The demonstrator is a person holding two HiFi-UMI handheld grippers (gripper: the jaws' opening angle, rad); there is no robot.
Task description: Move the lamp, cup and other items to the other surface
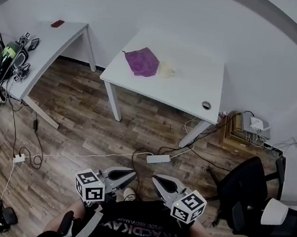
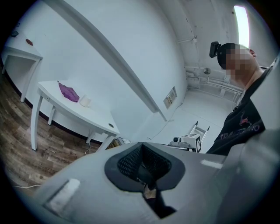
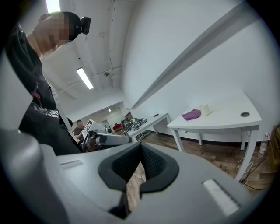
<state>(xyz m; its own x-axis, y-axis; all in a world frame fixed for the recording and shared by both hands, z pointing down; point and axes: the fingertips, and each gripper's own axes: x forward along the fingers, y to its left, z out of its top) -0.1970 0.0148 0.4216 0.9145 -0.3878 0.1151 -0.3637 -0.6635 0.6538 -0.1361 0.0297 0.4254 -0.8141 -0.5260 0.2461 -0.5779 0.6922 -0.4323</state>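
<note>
A purple cloth [image 1: 142, 61] and a pale cup [image 1: 167, 69] lie on the white table [image 1: 192, 91] across the room. The left gripper view catches the cloth [image 2: 68, 92] and cup [image 2: 85, 101] far off. They are just as distant in the right gripper view, cloth [image 3: 191, 114] beside cup [image 3: 204, 110]. Both grippers hang low by the person's body, well away from the table. My left gripper [image 1: 127, 174] is shut with nothing in it [image 2: 142, 146]. My right gripper [image 1: 159, 180] is shut and empty as well [image 3: 141, 144].
A second white table [image 1: 61, 37] at the left carries a small red item [image 1: 57, 24] and a pile of gear [image 1: 12, 60]. A power strip [image 1: 158, 158] and cables cross the wood floor. A black office chair [image 1: 247, 198] with a white object [image 1: 276, 212] stands at right, beyond it a wooden box [image 1: 241, 132].
</note>
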